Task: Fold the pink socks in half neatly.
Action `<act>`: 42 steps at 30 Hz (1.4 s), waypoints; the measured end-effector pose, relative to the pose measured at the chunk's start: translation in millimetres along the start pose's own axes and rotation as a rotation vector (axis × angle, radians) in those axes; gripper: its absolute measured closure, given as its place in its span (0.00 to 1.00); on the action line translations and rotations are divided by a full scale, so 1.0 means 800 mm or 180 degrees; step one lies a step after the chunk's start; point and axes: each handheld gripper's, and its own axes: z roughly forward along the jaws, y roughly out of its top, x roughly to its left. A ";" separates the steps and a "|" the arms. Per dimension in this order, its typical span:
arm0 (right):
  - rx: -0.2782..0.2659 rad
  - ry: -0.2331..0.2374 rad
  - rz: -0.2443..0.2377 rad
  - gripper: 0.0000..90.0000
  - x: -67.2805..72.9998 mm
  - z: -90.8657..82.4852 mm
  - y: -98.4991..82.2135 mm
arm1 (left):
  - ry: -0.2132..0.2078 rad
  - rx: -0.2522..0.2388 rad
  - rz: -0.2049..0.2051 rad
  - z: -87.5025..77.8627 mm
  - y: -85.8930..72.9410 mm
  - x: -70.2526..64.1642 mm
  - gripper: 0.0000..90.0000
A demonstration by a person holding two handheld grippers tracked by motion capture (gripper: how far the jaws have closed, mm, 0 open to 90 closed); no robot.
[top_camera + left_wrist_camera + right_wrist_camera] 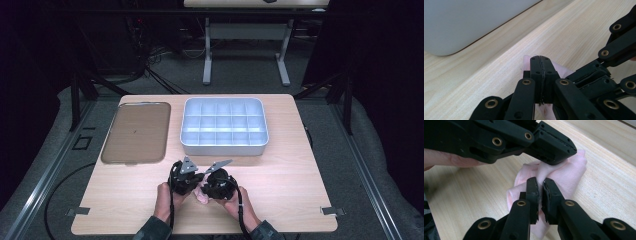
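Observation:
A small pink cloth [202, 196] is bunched up just above the wooden table [280, 200] near its front edge. Both hand-held grippers meet at it. My left gripper [194, 186] is shut on the cloth; in the left gripper view its jaws [541, 62] are pressed together, with pink cloth [564, 72] showing behind and below them. My right gripper [208, 188] pinches a fold of the cloth [569, 172] between its nearly touching jaws [540, 183]. The left gripper's closed tips [559, 150] clamp the cloth just beyond. A hand holds each gripper.
A grey tray [223, 146] divided into several empty compartments stands at the back centre of the table. A flat brown tray [135, 132] lies to its left. Bare wood stretches to the right of the hands. Another table's legs [207, 55] stand beyond on the floor.

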 end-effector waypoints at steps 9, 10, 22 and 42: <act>-0.0072 0.0095 -0.0057 0.84 0.000 -0.009 -0.004 | 0.0072 0.0010 -0.0009 0.001 -0.003 -0.001 1.00; -0.0040 0.0102 -0.0073 0.82 0.000 -0.011 -0.004 | 0.0084 0.0015 0.0000 0.001 -0.003 -0.001 1.00; 0.0036 0.0111 -0.0184 0.78 0.007 -0.005 -0.005 | 0.0028 -0.0169 -0.0118 -0.014 0.001 0.005 0.97; 0.0089 0.0138 -0.0297 0.77 0.004 -0.013 -0.006 | -0.0209 0.0013 -0.0213 0.010 -0.001 0.005 1.00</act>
